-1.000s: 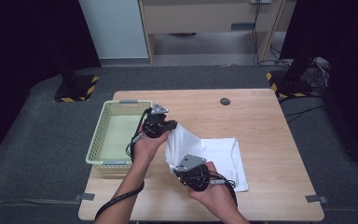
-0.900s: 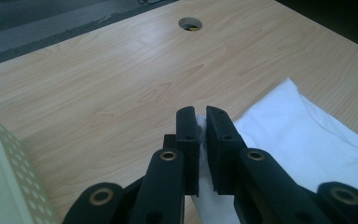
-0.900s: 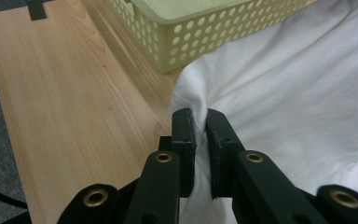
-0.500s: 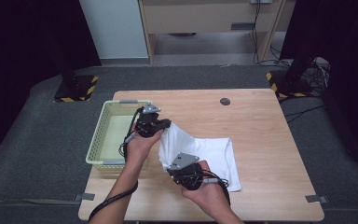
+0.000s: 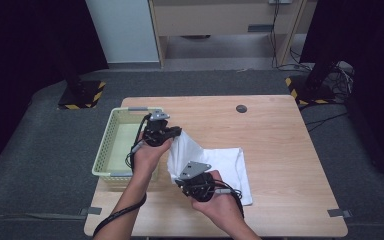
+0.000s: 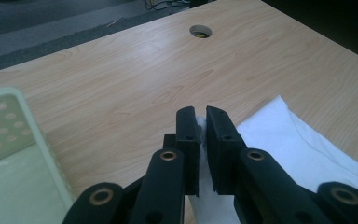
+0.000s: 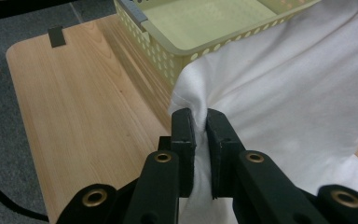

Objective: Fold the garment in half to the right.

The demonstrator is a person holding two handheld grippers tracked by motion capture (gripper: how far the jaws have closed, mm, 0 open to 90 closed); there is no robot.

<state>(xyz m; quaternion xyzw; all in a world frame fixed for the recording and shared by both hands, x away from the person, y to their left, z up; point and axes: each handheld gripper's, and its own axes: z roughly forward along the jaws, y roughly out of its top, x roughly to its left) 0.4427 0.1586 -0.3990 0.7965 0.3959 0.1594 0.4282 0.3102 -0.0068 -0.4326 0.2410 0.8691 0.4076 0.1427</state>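
Both grippers are clamping the white cloth (image 5: 215,160) — the left gripper (image 5: 176,133) is pinching a corner, lifted just beside the green basket (image 5: 111,145), while the right gripper (image 5: 180,181) is gripping a bunched edge nearer the person. The cloth is stretching taut between them — its far half is lying flat on the wooden table (image 5: 280,150).

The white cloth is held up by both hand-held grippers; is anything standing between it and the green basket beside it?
Nothing visible does. The white cloth hangs from the left hand-held gripper and the right hand-held gripper, right next to the green basket. The near wall of the basket is the only thing to lift over.
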